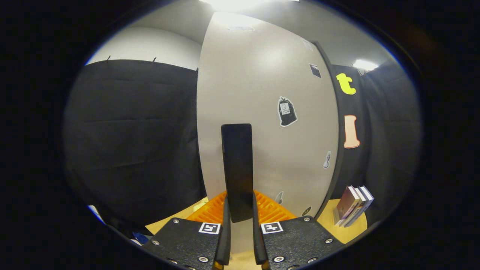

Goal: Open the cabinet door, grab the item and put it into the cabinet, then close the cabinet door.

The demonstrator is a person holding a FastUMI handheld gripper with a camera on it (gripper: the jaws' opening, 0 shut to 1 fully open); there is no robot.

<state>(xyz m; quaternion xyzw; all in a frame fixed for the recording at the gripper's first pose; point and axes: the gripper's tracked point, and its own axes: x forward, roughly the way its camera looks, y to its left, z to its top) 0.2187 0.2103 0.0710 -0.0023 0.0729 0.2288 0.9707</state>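
A white cabinet door with a few stickers stands upright right in front of me. Its tall black handle runs vertically down the door. My gripper is shut on the handle's lower end, one finger pressing on each side. An orange ribbed item lies low on the wooden tabletop just behind the fingers, partly hidden by them and by the handle. I cannot tell whether the door is ajar or fully closed.
A few books lean together on the wooden tabletop to the right of the cabinet. Black booth cloth hangs to the left of the door and also to its right.
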